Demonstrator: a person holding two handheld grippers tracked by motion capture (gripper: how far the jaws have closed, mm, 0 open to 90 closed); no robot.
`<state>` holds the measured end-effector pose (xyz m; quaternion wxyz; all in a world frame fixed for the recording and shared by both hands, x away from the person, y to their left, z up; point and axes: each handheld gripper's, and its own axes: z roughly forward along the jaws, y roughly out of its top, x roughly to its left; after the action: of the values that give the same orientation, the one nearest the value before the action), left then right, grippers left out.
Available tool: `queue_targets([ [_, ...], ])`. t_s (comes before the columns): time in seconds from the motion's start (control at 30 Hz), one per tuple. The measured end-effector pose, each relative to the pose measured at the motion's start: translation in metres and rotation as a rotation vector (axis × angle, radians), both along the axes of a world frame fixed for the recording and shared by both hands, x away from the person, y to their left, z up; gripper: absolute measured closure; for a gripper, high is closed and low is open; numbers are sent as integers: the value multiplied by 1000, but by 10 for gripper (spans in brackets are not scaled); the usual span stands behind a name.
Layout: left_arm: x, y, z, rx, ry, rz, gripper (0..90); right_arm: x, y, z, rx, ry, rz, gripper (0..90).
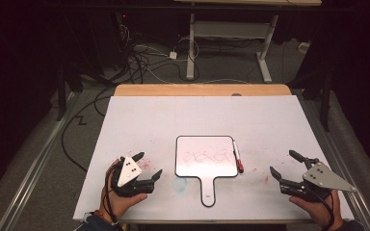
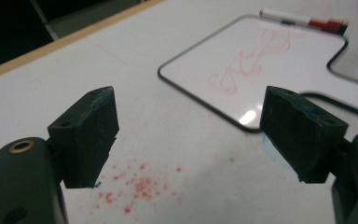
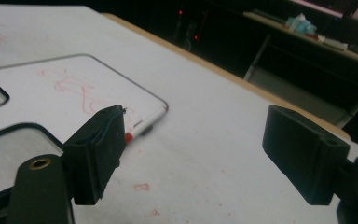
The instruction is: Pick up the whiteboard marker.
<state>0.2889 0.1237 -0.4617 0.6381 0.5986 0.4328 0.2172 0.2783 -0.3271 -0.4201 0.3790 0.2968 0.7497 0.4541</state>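
Observation:
A small paddle-shaped whiteboard (image 1: 205, 156) with red scribbles lies in the middle of the white table (image 1: 173, 115), its handle toward the near edge. A marker with a red cap (image 1: 237, 157) lies along its right side. My left gripper (image 1: 150, 166) rests near the front left, open and empty, pointing toward the whiteboard (image 2: 261, 51). My right gripper (image 1: 282, 163) sits at the front right, also open with nothing between its jaws. In the right gripper view the whiteboard (image 3: 74, 79) and the marker (image 3: 142, 125) lie just past the left jaw.
Red marker specks (image 2: 135, 184) dot the table by the left gripper, and a faint blue smudge (image 1: 179, 183) lies left of the handle. A wooden strip (image 1: 202, 90) edges the table's far side. Cables (image 1: 139, 62) and another desk's legs (image 1: 265, 53) stand on the floor beyond.

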Motion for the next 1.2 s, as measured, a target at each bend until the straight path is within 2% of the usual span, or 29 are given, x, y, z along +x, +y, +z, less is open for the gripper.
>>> queue_targets([
  [0.1, 4, -2, 1, -19, 3, -1, 175, 3, 0, -3, -3, 30, -3, 239],
  [0.2, 4, -3, -4, 13, 6, -7, 177, 5, -3, -5, 20, 78, 3, 242],
  [0.27, 5, -3, -7, 37, -1, -6, 187, 8, -2, -6, 7, 101, 17, 240],
  [0.4, 8, -3, -8, 41, 10, 11, 198, 11, 1, -8, 5, 137, 34, 246],
  [0.53, 8, -4, -9, 43, 23, -2, 199, 16, 6, -10, -18, 180, 45, 255],
  [0.63, 8, -5, -10, 46, 27, -6, 198, 24, 8, -12, 13, 226, 61, 249],
  [0.77, 9, -6, -12, 50, 35, -7, 198, 31, 11, -13, 22, 248, 77, 235],
  [0.97, 9, -6, -13, 72, 32, 3, 198, 42, 20, -11, -3, 253, 90, 254],
  [1.2, 9, -8, -13, 72, 27, -3, 198, 58, 31, -7, -36, 294, 80, 286],
])
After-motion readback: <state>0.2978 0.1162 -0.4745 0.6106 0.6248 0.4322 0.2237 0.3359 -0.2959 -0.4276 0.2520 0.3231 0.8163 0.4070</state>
